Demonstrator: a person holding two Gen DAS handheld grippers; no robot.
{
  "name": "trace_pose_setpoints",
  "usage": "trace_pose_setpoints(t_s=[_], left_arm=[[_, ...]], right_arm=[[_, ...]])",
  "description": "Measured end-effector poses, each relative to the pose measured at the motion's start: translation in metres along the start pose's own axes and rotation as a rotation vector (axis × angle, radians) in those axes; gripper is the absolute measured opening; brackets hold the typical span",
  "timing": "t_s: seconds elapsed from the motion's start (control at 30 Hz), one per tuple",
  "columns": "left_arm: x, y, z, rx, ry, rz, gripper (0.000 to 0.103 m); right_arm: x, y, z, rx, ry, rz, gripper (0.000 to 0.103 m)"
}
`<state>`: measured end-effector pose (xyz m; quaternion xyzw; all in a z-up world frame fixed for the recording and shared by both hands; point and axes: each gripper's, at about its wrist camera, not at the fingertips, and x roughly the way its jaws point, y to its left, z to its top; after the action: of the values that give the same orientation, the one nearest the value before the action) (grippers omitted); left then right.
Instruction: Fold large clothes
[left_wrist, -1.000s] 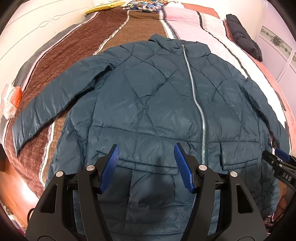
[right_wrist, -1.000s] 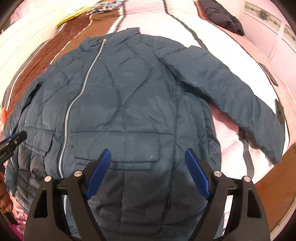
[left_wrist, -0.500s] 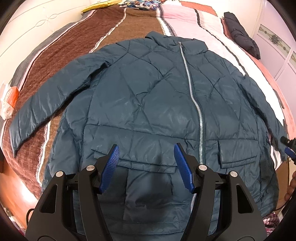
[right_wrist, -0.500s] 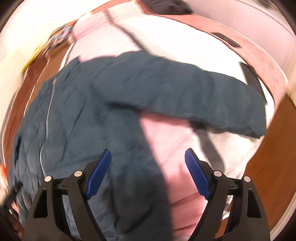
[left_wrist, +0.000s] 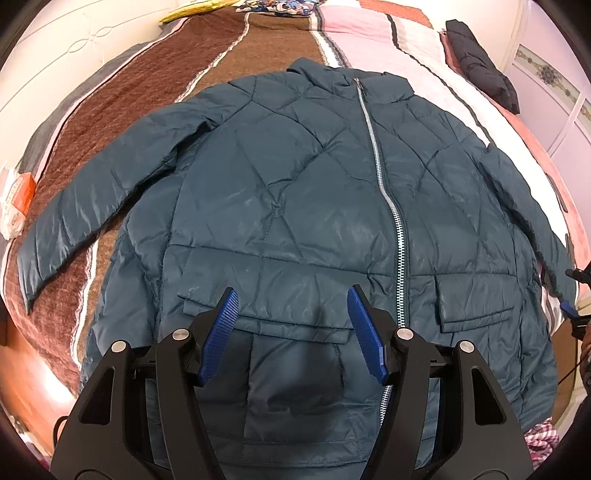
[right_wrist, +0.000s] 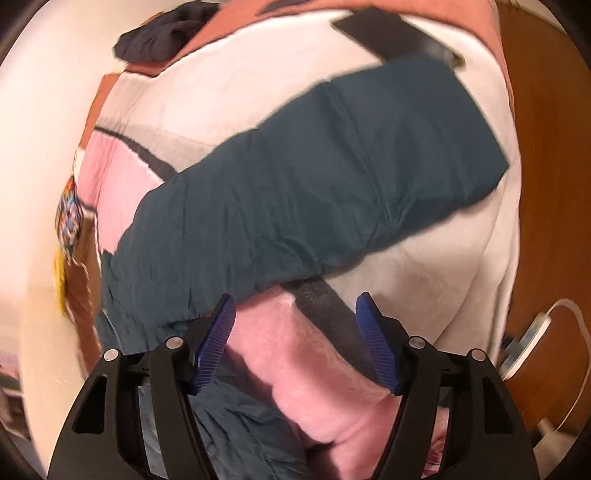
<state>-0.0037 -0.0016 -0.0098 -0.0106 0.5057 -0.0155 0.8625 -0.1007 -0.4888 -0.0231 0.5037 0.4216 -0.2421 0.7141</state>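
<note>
Left claw (left_wrist: 291, 332) and right claw (right_wrist: 295, 341) both gape wide, seemingly gripping nothing, pointing forward.

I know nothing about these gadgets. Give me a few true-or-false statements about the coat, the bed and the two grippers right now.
1. The teal quilted jacket lies front up, zipper closed. True.
2. The left gripper is clamped on the hem. False: its jaws are open, holding nothing.
3. The right gripper is open, pointing toward the jacket's sleeve. True.
4. The jacket lies on a bare wooden floor. False: it lies on a striped bedspread.
5. A dark garment lies near the bed's far edge. True.
</note>
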Motion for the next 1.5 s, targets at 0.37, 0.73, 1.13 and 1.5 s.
trace_pose_setpoints(t_s=[0.37,0.73,1.13,1.5], left_arm=[[0.001,0.006,0.002,-0.01,0.008,0.005,0.062],[0.003,0.016,0.003,-0.024,0.006,0.002,0.062],[-0.006,0.044,0.006,-0.074,-0.054,0.002,0.062],[-0.005,0.073,0.004,-0.121,-0.069,0.003,0.062]], right_arm=[[0.014,-0.031,0.03,0.171,-0.102,0.017,0.045],[-0.042,0.034,0.04,-0.21,-0.398,-0.055,0.005],[-0.079,0.296,-0.104,-1.161,-0.514,0.32,0.004],[-0.006,0.245,-0.151,-0.971,-0.065,0.236,0.004]])
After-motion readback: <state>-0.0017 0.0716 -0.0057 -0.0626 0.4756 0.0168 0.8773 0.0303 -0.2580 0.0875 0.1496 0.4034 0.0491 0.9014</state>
